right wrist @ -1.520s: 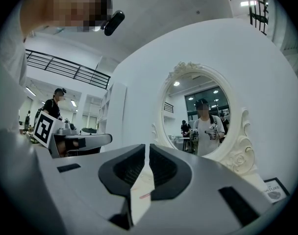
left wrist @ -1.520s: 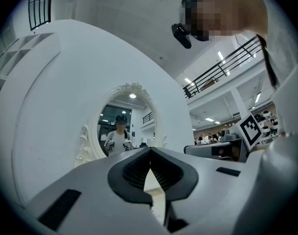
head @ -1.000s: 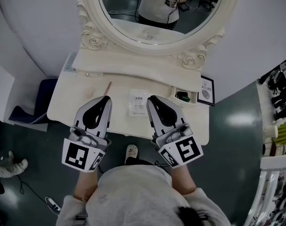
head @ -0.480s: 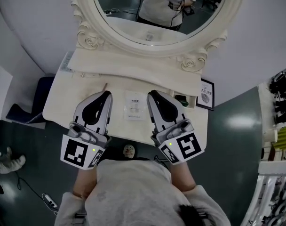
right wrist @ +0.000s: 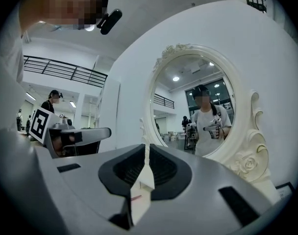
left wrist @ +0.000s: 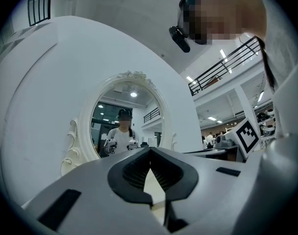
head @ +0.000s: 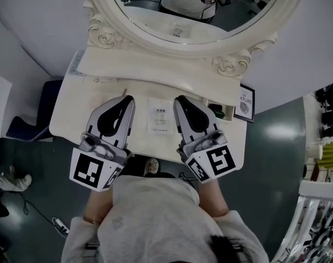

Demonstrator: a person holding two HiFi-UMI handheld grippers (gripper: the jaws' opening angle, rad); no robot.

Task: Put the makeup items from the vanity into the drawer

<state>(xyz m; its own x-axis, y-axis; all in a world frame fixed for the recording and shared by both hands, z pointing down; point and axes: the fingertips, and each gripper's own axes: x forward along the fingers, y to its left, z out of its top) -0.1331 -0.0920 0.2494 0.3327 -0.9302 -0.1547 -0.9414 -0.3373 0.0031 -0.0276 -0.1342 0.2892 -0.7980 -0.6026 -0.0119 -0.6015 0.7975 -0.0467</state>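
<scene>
Cream vanity top, seen from above: over its front edge the left gripper and right gripper sit side by side pointing at the mirror, each with jaws closed tip to tip and nothing between them. Flat white sachet lies mid-surface between the two grippers, touching neither; thin brown stick lies just past the left gripper's tips; small dark item sits near the right rear corner beside a framed card. Oval mirror in a carved frame rises from the back edge, reflecting the person.
</scene>
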